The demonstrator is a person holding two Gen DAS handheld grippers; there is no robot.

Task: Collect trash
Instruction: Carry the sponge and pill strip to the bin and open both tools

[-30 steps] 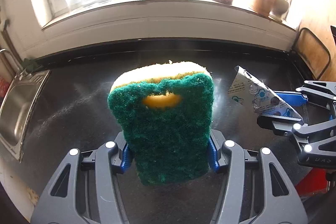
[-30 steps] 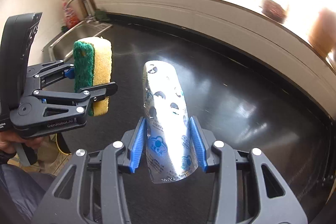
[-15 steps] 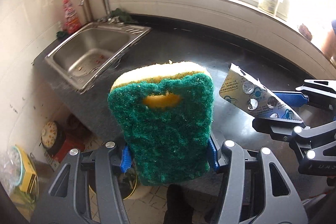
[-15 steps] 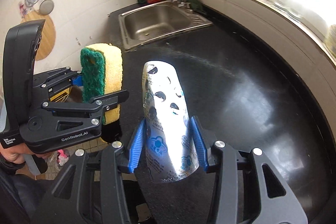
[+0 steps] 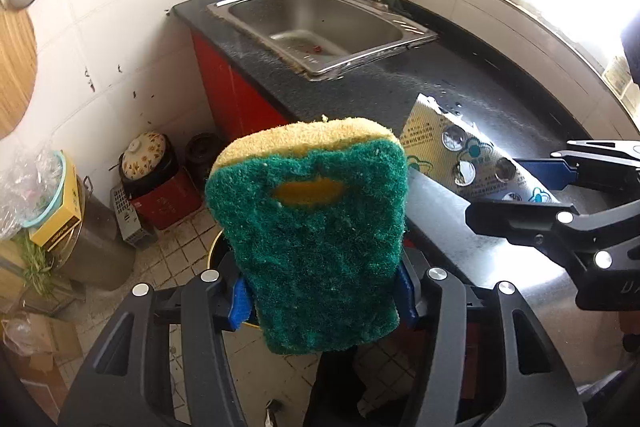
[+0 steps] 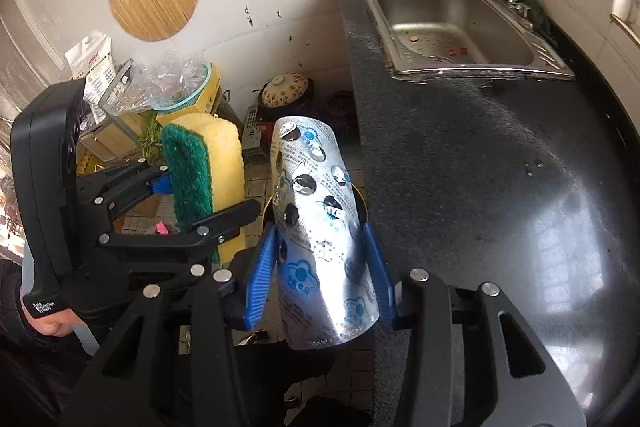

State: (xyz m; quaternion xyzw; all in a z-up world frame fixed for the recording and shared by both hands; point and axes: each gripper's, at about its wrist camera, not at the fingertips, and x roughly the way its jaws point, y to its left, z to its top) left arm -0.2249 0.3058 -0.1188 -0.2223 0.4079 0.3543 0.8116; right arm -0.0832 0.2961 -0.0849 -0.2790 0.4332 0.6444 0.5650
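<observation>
1. A yellow-rimmed round bin (image 5: 216, 247) on the tiled floor sits at lower centre of the left view, mostly hidden behind the worn green-and-yellow scouring sponge (image 5: 316, 239); its contents cannot be seen.
2. The left gripper (image 5: 324, 297) clamps that sponge upright between its blue pads, filling the frame's centre.
3. The right gripper (image 6: 320, 283) pinches a curled, emptied silver foil pill blister sheet (image 6: 320, 227), lower centre of the right view, over the edge of the dark speckled stone counter (image 6: 500, 207).
4. The stainless steel sink (image 6: 452, 23), upper right, holds a few small scraps.
5. A hand (image 6: 48, 323) holding the left gripper's handle is cut off at the left edge.
</observation>
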